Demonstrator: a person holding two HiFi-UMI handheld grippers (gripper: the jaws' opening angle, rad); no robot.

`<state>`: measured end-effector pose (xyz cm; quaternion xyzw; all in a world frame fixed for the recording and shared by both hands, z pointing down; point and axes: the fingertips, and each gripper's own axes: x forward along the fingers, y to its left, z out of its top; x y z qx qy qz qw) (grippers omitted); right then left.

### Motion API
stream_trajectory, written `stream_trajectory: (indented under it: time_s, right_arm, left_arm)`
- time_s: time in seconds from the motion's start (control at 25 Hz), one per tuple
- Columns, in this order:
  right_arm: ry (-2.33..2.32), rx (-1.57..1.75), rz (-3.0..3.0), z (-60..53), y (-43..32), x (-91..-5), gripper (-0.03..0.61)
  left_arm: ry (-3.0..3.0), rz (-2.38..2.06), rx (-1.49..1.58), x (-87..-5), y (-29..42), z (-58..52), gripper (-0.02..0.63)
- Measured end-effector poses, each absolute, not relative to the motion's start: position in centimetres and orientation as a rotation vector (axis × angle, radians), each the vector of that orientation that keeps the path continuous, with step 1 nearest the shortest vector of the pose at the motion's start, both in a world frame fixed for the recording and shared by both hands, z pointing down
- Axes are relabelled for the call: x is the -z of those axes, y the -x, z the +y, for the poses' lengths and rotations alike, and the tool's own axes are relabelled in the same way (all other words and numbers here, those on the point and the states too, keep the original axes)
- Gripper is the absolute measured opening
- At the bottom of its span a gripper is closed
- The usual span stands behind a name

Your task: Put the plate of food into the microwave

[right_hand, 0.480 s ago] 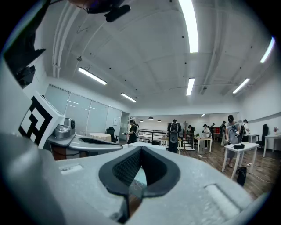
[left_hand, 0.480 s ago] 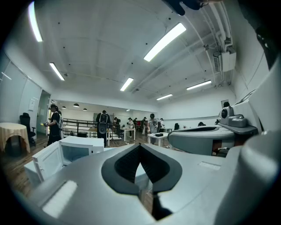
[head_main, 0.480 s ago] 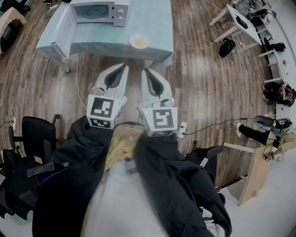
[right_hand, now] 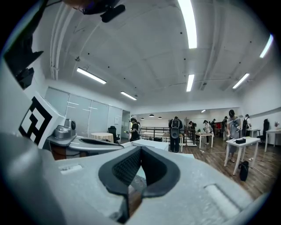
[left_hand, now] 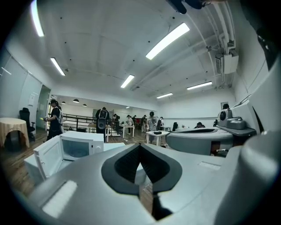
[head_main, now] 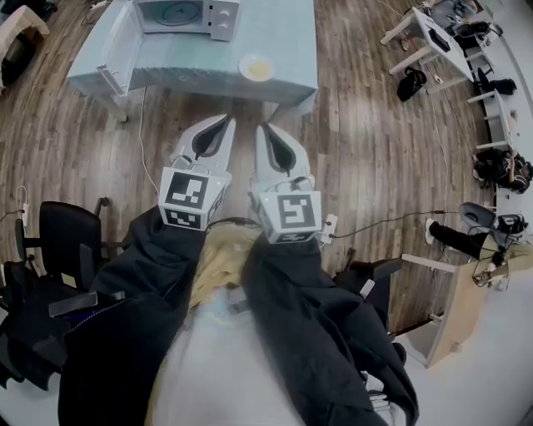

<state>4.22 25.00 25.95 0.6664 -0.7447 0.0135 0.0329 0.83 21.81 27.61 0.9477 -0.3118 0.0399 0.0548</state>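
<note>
A white plate [head_main: 256, 66] with yellowish food sits near the front edge of a table with a light blue cloth [head_main: 283, 42]. On the table's far left stands a white microwave [head_main: 179, 12] with its door [head_main: 117, 46] swung open to the left; it also shows in the left gripper view, the microwave [left_hand: 77, 147]. My left gripper [head_main: 227, 121] and right gripper [head_main: 263, 127] hover side by side above the wooden floor, short of the table, both shut and empty. Seen along their own jaws, the left gripper [left_hand: 140, 146] and right gripper [right_hand: 140, 149] have their pads together.
Black office chairs [head_main: 62, 241] stand at my left. White desks [head_main: 429, 37] and a dark bag [head_main: 408, 83] are at the right, with a cable [head_main: 391, 220] on the floor. Several people [right_hand: 175, 132] stand in the far room.
The table, microwave and plate have slid slightly upward in the head view. Both grippers stay side by side and shut.
</note>
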Motion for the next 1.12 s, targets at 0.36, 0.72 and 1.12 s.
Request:
stream_trajectory:
  time_s: [0.36, 0.72, 1.12]
  right_arm:
    - [-2.009, -0.073, -2.335, 25.6, -0.2, -27.3, -0.005]
    - [-2.013, -0.179, -2.368, 25.5, 3.1, -29.3, 0.04]
    - [-2.038, -0.182, -2.352, 24.7, 5.2, -30.0, 0.003]
  left_arm:
    - [-2.834, -0.936, -0.152, -29.2, 3.2, 22.5, -0.005]
    - [-2.8, -0.91, -0.196, -31.2, 6.1, 22.7, -0.005]
    - [-2.765, -0.922, -0.194, -32.3, 9.4, 21.8, -0.005]
